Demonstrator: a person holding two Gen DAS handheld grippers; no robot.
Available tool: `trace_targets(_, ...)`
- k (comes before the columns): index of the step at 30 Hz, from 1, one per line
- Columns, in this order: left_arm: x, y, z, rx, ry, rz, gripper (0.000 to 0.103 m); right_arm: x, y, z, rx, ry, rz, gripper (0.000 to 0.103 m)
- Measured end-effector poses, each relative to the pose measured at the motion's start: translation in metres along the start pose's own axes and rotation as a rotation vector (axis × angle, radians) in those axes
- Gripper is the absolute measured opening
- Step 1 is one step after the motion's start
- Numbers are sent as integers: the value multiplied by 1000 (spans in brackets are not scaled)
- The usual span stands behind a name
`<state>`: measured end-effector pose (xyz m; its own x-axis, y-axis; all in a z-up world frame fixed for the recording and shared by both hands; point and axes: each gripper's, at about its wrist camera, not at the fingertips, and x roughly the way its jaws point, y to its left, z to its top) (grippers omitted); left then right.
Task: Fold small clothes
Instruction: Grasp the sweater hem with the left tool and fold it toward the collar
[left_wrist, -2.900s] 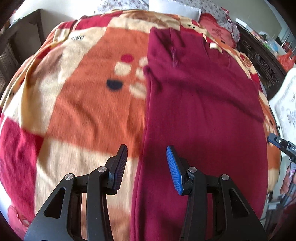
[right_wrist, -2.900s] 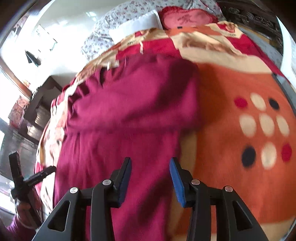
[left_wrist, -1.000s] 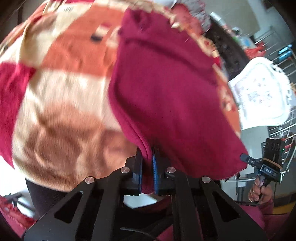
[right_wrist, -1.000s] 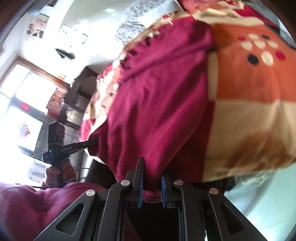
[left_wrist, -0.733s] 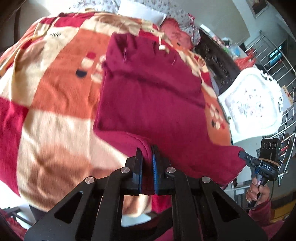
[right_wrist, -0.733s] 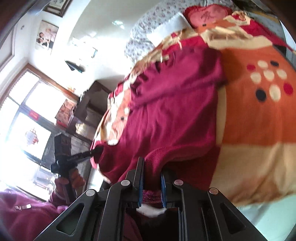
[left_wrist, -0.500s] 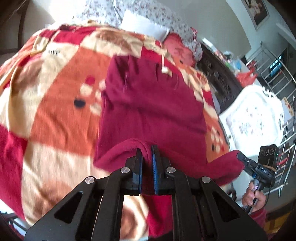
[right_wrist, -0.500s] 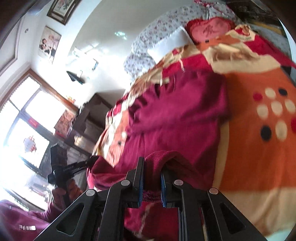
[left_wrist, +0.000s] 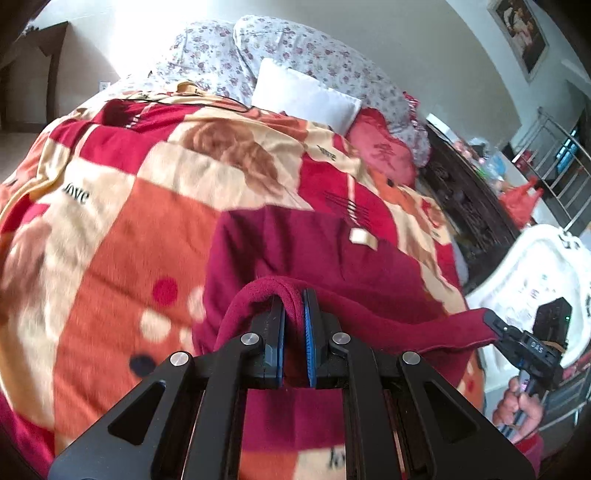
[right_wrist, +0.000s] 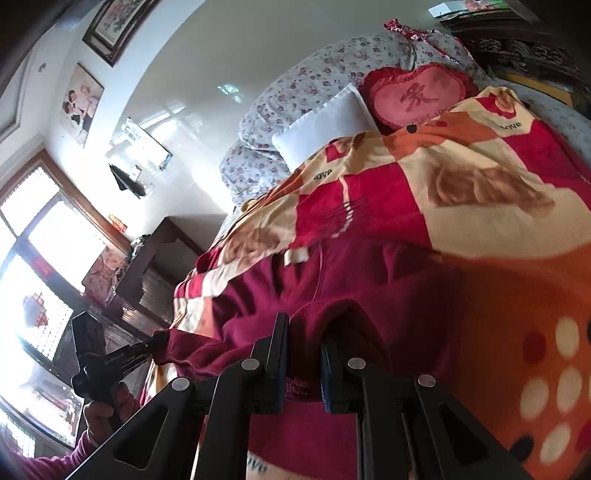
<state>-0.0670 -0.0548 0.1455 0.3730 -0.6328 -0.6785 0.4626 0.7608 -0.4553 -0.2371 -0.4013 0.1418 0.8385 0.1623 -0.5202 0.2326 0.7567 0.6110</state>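
Note:
A dark red fleece garment (left_wrist: 332, 254) lies on the patterned bed blanket (left_wrist: 122, 221), its white neck label (left_wrist: 364, 237) at the far end. My left gripper (left_wrist: 294, 295) is shut on one corner of the garment's near hem, lifted above the rest of the cloth. My right gripper (right_wrist: 303, 328) is shut on the other hem corner of the garment (right_wrist: 354, 280). The hem stretches taut between the two. Each gripper shows in the other's view: the right gripper (left_wrist: 493, 325) at the right edge, the left gripper (right_wrist: 157, 341) at the lower left, each held by a hand.
White pillow (left_wrist: 306, 96), floral pillows (left_wrist: 221, 55) and a red heart cushion (right_wrist: 415, 94) lie at the bed's head. A dark carved wooden cabinet (left_wrist: 469, 199) and a white chair back (left_wrist: 535, 266) stand right of the bed. A dark dresser (right_wrist: 147, 266) and window (right_wrist: 37, 258) are on the left.
Both grippers, shut on the hem corners, have lifted and carried the hem forward over the garment toward its neck end. The garment's lower part now folds over its upper part.

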Motion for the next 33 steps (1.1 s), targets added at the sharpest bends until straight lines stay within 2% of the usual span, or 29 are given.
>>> trace_targets(7,48,-1,33,4,14,36,8,41,-30,32,44,20,-59,14)
trace_targets(14,90,-4,51,29,40,96,8,73,-60,45,131,45,-101,14)
trace_targets(33,102,-14,52,93,8,163,8,85,-59,54,104,41,-130,13)
